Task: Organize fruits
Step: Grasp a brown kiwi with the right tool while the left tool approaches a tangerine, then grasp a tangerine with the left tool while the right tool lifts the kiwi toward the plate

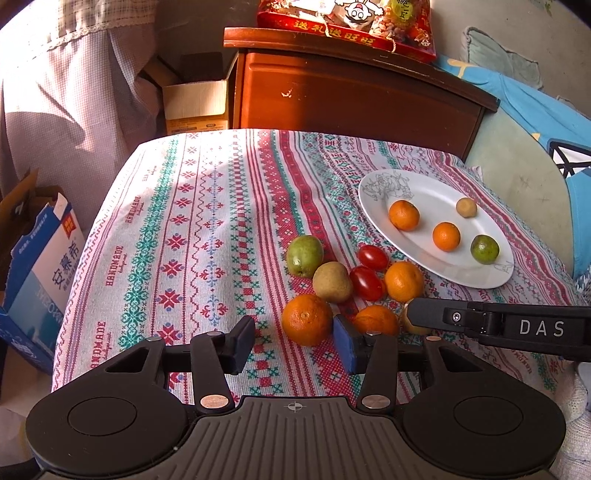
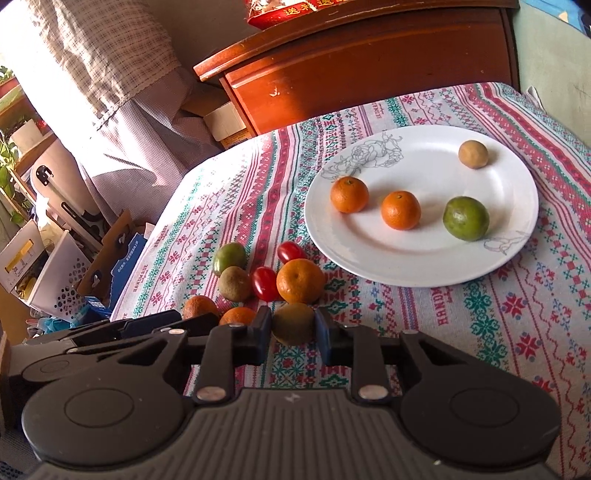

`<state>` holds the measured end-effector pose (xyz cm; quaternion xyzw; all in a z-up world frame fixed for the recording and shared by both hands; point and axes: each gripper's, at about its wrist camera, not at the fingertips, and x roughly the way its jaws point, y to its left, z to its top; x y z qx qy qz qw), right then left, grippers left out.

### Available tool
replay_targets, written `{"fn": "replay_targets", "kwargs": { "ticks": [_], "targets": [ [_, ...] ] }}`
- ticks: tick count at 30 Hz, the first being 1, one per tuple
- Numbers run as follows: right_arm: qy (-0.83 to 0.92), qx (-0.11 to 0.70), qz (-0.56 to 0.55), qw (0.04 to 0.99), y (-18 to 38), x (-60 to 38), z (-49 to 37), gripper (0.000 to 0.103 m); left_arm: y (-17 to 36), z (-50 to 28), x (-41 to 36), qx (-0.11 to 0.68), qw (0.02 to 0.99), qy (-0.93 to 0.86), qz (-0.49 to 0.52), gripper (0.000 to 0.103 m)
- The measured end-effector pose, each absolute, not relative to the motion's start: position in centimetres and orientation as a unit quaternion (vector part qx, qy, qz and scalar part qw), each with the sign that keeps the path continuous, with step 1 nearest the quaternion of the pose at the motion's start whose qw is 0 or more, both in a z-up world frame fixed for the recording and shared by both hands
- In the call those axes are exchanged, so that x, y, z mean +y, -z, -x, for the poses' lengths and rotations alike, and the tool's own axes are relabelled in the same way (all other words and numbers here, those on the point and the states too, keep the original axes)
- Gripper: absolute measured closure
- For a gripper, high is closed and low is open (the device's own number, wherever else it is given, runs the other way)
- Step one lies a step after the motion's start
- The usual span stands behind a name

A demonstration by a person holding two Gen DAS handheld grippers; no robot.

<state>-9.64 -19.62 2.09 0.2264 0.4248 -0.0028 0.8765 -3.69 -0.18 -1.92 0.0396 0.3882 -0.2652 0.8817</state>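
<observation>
A white plate (image 1: 373, 181) (image 2: 424, 266) holds two small oranges (image 2: 349, 194), a green fruit (image 2: 466, 218) and a small brown fruit (image 2: 473, 154). Loose fruit lies on the cloth beside it: oranges (image 1: 307, 319), a green fruit (image 1: 305, 255), a brownish-green fruit (image 1: 332, 282) and two cherry tomatoes (image 1: 366, 283). My right gripper (image 2: 293, 326) is shut on a brownish-green fruit (image 2: 293, 324) resting on the cloth. My left gripper (image 1: 293, 341) is open and empty, just in front of the large orange. The right gripper's arm (image 1: 498, 323) crosses the left wrist view.
The table wears a patterned red and green cloth (image 1: 207, 229). A wooden cabinet (image 1: 351, 92) stands behind it with a red gift pack (image 1: 347, 26) on top. Cardboard boxes (image 1: 37, 266) sit on the floor at left. A bed with blue fabric (image 1: 535, 122) lies to the right.
</observation>
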Motion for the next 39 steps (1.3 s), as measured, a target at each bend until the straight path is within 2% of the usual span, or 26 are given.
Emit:
{"fn": "replay_targets", "kwargs": {
  "ticks": [12, 17, 20, 31, 39],
  "targets": [
    [-0.008, 0.433, -0.195, 0.88, -1.8, -18.4, 9.5, 0.073, 2.3, 3.8, -1.1, 0.375, 0.886, 0.266, -0.064, 0.059],
    [-0.01, 0.433, -0.191, 0.881, -1.8, -18.4, 9.6, 0.075, 2.3, 4.0, -1.3, 0.372, 0.888, 0.264, -0.065, 0.072],
    [-0.01, 0.433, -0.189, 0.881, -1.8, -18.3, 9.7, 0.075, 2.3, 4.2, -1.3, 0.372, 0.888, 0.262, -0.061, 0.075],
    [-0.007, 0.416, -0.184, 0.89, -3.2, -18.6, 10.1, 0.075, 1.1, 4.7, -0.8, 0.362, 0.898, 0.245, -0.046, 0.076],
    [-0.006, 0.376, -0.167, 0.911, -6.5, -19.6, 10.2, 0.075, -1.9, 5.2, -1.1, 0.34, 0.907, 0.246, -0.024, 0.076]
  ]
}}
